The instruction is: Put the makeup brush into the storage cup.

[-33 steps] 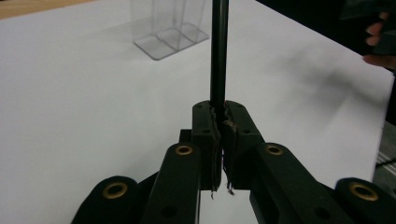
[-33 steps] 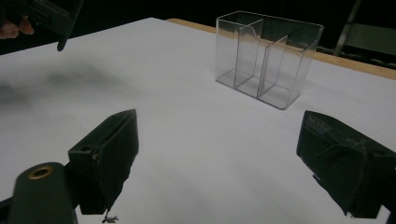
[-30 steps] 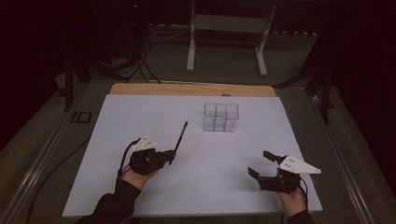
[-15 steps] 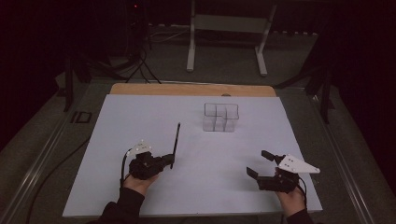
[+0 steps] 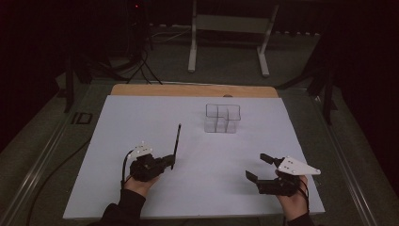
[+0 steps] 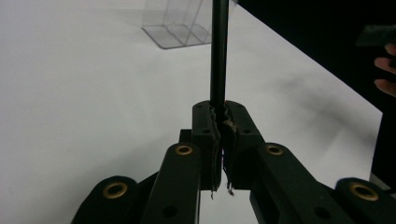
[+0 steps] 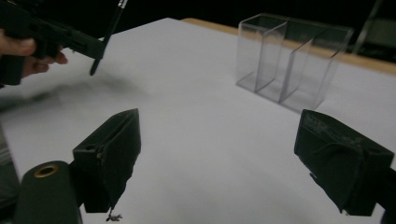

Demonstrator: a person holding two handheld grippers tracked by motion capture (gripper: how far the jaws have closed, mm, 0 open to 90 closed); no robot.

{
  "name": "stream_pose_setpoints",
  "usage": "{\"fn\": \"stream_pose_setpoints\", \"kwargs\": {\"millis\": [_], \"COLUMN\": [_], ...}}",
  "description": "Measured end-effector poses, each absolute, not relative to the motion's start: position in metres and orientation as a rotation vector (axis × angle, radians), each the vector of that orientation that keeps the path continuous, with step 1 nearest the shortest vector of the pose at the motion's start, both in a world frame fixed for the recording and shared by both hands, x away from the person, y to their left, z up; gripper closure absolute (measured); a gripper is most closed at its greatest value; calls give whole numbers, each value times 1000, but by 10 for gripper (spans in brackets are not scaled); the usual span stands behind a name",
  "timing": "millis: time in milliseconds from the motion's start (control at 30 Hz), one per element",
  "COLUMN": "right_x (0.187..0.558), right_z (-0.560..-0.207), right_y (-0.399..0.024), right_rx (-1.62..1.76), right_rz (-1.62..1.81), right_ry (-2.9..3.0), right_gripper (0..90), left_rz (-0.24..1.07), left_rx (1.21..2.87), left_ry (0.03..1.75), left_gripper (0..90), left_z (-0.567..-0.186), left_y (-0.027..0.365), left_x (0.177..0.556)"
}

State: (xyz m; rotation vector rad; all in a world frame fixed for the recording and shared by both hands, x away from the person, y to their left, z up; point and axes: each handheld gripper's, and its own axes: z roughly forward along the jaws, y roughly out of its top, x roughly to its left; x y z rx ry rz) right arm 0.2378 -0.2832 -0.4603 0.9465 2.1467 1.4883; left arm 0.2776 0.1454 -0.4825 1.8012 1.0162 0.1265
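left tongs [image 5: 172, 162]: closed tight on a thin black rod [image 5: 176, 143]; in the left gripper view the two pads [image 6: 205, 135] are pressed against the rod's lower end from either side, with no gap seen between them.
rod: held by one end, the rest sticking out past the pads, up and away from the person; in the high view it is seen slanting over the white sheet [image 5: 141, 117], its far tip pointing toward the back of the surface; whether the near end touches the sheet cannot be told.
right tongs [image 5: 258, 168]: spread wide, nothing between them; in the right gripper view both pads are seen well apart with bare white sheet between, and nothing is touched.
right tongs, place: held low over the front right part of the sheet, near its front edge, well apart from the left tongs.
clear box [image 5: 222, 117]: a see-through holder with several upright compartments, standing on the sheet beyond the middle, well apart from both tongs; it is touched by nothing.
surface: covered by the white sheet, with a wooden strip [image 5: 193, 90] showing along the back edge.
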Motion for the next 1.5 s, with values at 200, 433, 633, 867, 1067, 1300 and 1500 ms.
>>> {"fn": "stream_pose_setpoints", "kwargs": {"millis": [200,433,633,867,1067,1300,1500], "right_x": [235,227,226,229,239,255,269], "right_z": [-451,-428,-407,-380,-362,-351,-342], "right_y": [-277,-263,-253,-239,-226,-209,-192], "right_rx": [972,927,907,852,810,823,804], "right_rz": [1500,1410,1405,1428,1462,1508,1514], "right_ry": [2149,2142,2141,2105,2092,2088,2097], "right_gripper": [135,113,112,110,108,102,102], "left_rz": [139,127,129,139,137,134,129], "left_rx": [1809,1813,1818,1826,1826,1825,1828], "left_ry": [1013,1009,993,985,987,985,981], "left_gripper": [849,849,849,849,849,850,849], "left_z": [-482,-482,-482,-482,-482,-482,-483], "left_y": [144,144,143,140,140,140,140], "left_x": [277,277,276,274,275,275,276]}}
